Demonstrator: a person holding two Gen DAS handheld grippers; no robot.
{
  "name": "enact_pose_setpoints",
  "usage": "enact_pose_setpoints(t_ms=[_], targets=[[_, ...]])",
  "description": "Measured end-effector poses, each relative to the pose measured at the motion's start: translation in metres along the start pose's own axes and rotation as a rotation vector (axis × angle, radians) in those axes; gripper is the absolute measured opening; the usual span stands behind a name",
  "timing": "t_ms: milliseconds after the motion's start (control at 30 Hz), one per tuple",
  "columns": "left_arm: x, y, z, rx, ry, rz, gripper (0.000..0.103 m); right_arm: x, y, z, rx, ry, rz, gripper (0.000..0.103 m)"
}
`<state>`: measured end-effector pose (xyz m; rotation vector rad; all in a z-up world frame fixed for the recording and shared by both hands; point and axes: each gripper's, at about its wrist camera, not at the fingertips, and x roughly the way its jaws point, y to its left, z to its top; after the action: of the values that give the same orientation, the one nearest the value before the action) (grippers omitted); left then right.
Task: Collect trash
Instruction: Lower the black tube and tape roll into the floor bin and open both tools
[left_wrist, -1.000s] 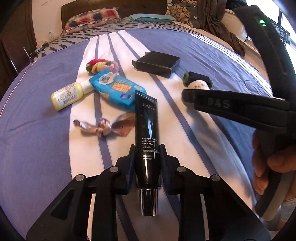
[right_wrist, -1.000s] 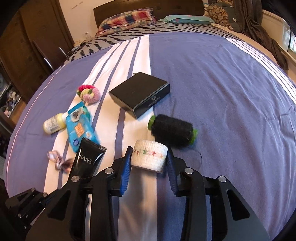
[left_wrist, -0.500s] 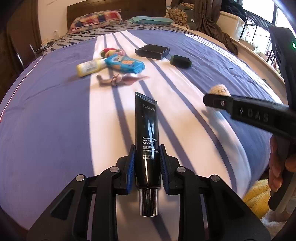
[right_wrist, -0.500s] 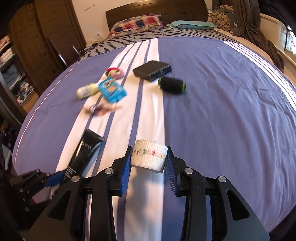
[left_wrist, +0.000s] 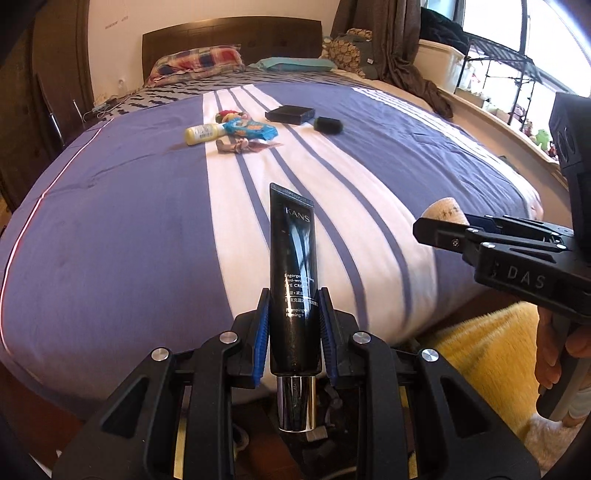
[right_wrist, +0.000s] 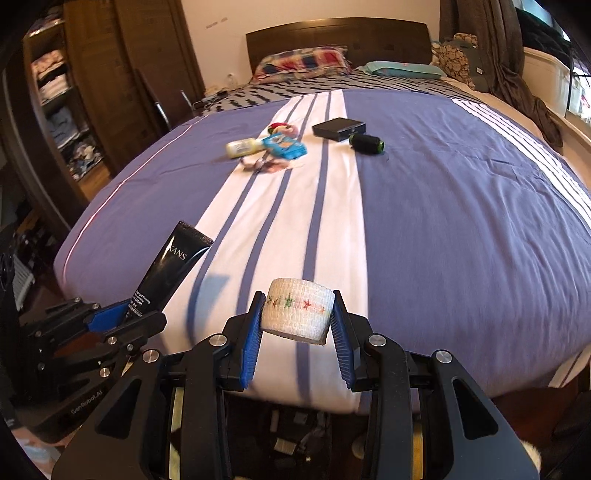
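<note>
The glossy black plastic eye-cream tube with a chrome cap (left_wrist: 292, 291) is pinched low on its body between the blue pads of the left gripper (left_wrist: 292, 325), cap toward the camera and crimped end pointing out over the foot edge of the bed with the purple and white striped cover (left_wrist: 110, 236); gripping near the stiffer cap end likely keeps the soft tube from folding. Beside it, the right gripper (right_wrist: 295, 325) pinches a white roll of woven bandage tape with coloured stars (right_wrist: 297, 310) across its round sides, also above the foot edge. Both pieces are lifted clear of the cover, which suits carrying them off to a bin, none of which shows. Far up the bed, near the middle, lie a yellow squeeze bottle (right_wrist: 242, 147), a blue snack packet (right_wrist: 284, 144), a crumpled wrapper (right_wrist: 264, 167), a flat black box (right_wrist: 339, 128) and a black thread spool (right_wrist: 365, 143), seemingly awaiting collection.
</note>
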<state>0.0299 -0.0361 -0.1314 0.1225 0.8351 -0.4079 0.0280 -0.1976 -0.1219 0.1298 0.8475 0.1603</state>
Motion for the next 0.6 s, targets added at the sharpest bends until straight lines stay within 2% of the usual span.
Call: enact_pose_setpoints(t_ms=[267,600], targets=[[-0.008,-0.012,-0.055,-0.013,0.063,-0.045,0.023,0.001,0.005,-0.059,0.013,0.090,0.015,0.036],[0.022,-0.027,-0.107,-0.012,0.225,-0.108,0.023,0.029,0.006,-0.110,0.026,0.244,0.026,0.036]])
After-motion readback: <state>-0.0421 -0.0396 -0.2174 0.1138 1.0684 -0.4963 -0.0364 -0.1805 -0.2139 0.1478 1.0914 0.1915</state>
